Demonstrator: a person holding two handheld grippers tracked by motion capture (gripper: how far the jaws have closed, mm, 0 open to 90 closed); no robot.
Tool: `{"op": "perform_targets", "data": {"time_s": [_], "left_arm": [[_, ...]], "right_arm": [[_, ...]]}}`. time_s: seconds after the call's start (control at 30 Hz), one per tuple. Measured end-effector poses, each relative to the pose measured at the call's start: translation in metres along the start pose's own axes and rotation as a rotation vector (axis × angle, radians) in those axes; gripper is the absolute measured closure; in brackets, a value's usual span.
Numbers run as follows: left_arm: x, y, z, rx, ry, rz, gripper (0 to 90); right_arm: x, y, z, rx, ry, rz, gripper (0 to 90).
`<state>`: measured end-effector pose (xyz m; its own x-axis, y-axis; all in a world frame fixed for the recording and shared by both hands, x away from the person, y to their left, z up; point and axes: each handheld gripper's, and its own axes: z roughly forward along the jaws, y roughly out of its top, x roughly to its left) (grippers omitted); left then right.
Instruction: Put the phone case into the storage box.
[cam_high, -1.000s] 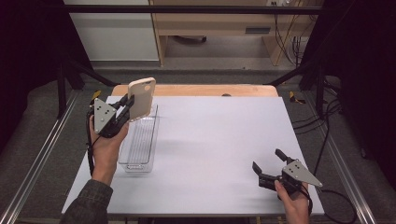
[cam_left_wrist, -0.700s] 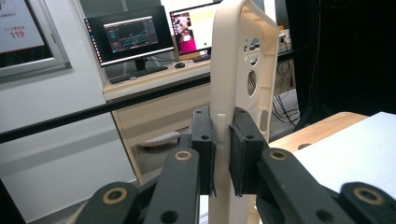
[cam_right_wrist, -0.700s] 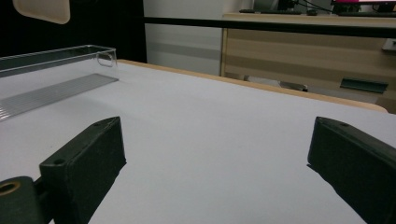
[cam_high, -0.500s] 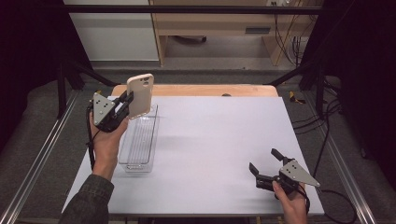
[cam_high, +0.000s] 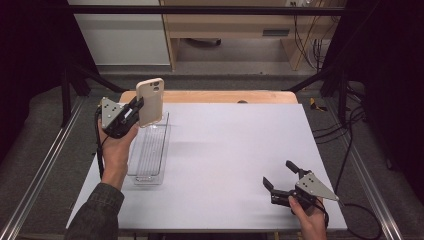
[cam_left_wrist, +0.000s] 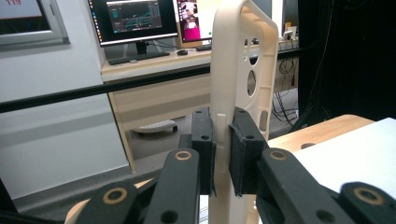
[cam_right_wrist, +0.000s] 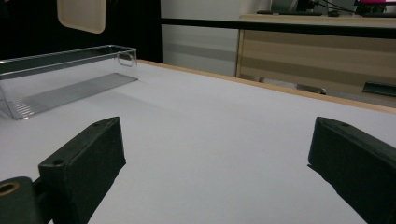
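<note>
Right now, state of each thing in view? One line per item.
phone case: upright, held in the air above the tray's far end.
left gripper: shut on the phone case's edge.
clear tray: empty, flat on the table.
right gripper: open, nothing between the jaws, low over the table's near right corner.
table: white top, bare in the middle.

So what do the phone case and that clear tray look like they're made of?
The phone case looks like matte cream plastic or silicone: opaque, no glare, with moulded camera cutouts; which of the two I can't tell. The left gripper is clamped on its edge. The clear tray looks like hard glossy transparent plastic, probably acrylic: the table shows through its walls and ribbed floor.
</note>
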<state>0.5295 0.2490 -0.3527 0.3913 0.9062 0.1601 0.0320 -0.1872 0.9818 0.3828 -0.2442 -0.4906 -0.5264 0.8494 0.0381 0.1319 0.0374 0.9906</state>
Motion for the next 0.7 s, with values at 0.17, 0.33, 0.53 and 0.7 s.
{"op": "perform_targets", "data": {"time_s": [0.17,0.33,0.53,0.7], "left_arm": [[0.005,-0.005,0.009,0.021,0.001,-0.026,81.0],[0.009,-0.012,0.018,0.049,0.006,-0.055,81.0],[0.013,-0.024,0.029,0.073,0.019,-0.128,81.0],[0.013,-0.03,0.034,0.091,0.045,-0.145,81.0]], "right_arm": [[0.001,0.0,0.0,0.001,0.002,0.001,3.6],[0.0,0.0,0.0,-0.001,0.002,0.004,3.6],[0.0,0.0,0.0,-0.001,0.003,0.006,3.6],[0.0,0.0,0.0,-0.001,0.004,0.007,3.6]]}}
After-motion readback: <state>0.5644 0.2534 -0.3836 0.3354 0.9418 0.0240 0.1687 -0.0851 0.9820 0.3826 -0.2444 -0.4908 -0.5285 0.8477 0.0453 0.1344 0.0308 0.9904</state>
